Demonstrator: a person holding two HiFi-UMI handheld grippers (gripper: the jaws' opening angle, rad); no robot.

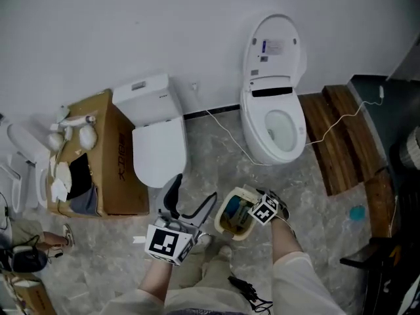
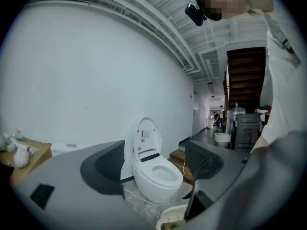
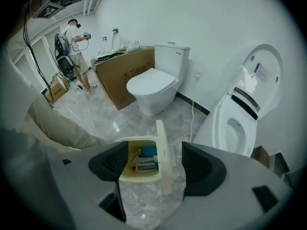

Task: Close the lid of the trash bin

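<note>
Stone floor [image 1: 211, 164]; lid-up bin [image 3: 139, 178] under parted R gripper [image 3: 156, 166] jaws; L gripper [image 2: 156, 164] agape; box [image 3: 125, 79] print poss. Chinese.

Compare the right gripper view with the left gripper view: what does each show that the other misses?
Only the right gripper view looks into the open trash bin, its lid standing upright and litter inside. Only the left gripper view shows the dark staircase. Both show the white toilet with its seat cover raised and the cardboard box.
</note>
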